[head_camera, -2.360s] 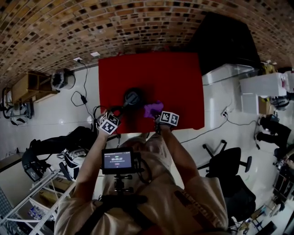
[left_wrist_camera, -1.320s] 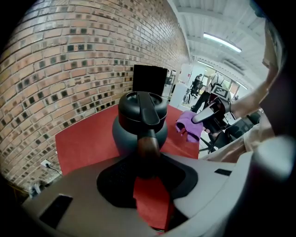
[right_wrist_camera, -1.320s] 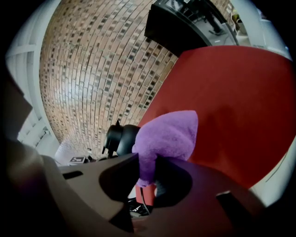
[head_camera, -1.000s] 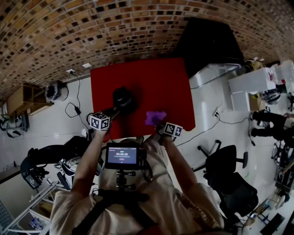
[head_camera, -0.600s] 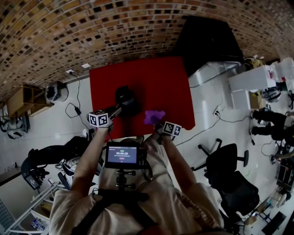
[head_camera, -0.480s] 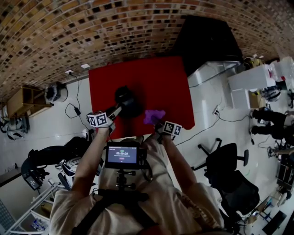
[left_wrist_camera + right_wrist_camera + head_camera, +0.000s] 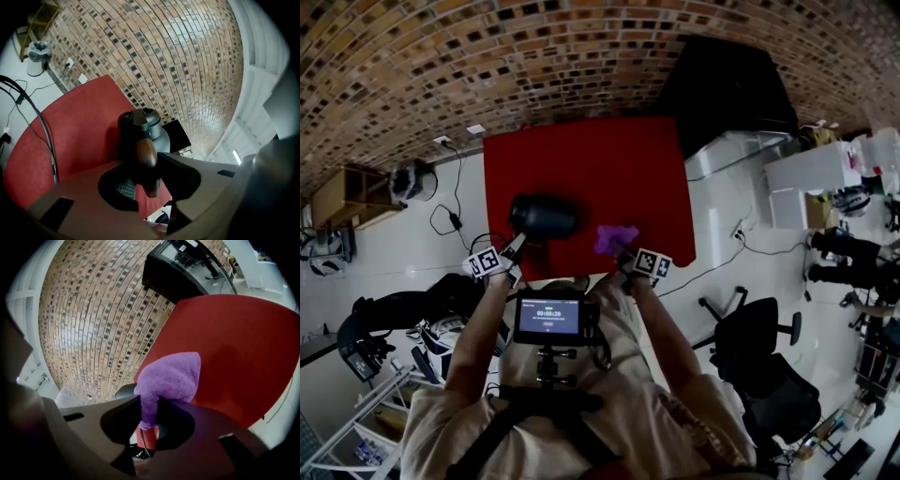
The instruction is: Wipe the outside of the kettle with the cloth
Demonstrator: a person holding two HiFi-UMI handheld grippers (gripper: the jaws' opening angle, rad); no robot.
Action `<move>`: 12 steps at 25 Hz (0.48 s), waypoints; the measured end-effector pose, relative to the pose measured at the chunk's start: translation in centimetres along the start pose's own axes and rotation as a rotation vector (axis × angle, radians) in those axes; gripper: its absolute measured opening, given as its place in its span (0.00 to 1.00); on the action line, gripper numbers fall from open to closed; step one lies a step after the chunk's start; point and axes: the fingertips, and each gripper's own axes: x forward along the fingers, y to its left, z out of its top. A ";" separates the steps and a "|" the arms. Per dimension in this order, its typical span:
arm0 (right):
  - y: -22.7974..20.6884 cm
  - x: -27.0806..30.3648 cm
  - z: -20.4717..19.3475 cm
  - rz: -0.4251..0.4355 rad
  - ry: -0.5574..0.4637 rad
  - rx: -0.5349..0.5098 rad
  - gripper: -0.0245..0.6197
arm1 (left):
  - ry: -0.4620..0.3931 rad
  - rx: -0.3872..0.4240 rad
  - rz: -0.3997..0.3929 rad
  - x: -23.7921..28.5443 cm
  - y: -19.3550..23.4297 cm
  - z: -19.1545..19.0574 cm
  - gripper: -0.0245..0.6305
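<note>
While the kettle lies tipped over on the red table in the head view, the cloth hangs near it, apart. The digits on the chest screen are too small to read.

Left gripper view: the left gripper is clamped on the kettle's brown handle, and should hold it steady.

Right gripper view: the right gripper pinches the purple cloth, which should press flat along the dark wall. No brand shows.

Above the table, kettle sits left of cloth.
</note>
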 end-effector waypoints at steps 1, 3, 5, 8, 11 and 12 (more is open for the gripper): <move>0.1 0.3 -0.2 0.000 0.007 0.000 0.17 | 0.001 -0.013 0.005 -0.3 0.6 -0.6 0.22; 0.1 1.0 -0.6 0.006 0.021 -0.001 0.17 | 0.000 -0.079 0.020 -0.7 2.0 -1.9 0.22; 0.6 1.6 -0.8 0.021 0.034 -0.010 0.17 | 0.012 -0.172 0.038 -0.9 3.6 -3.5 0.23; 1.4 2.4 -1.4 0.026 0.052 -0.028 0.17 | 0.045 -0.323 0.067 -1.4 5.7 -5.9 0.25; 2.0 2.7 -1.9 0.026 0.071 -0.047 0.17 | 0.118 -0.346 0.114 -1.2 6.5 -8.5 0.26; 2.1 2.7 -1.9 0.026 0.074 -0.052 0.17 | 0.155 -0.335 0.130 -0.9 6.6 -9.4 0.26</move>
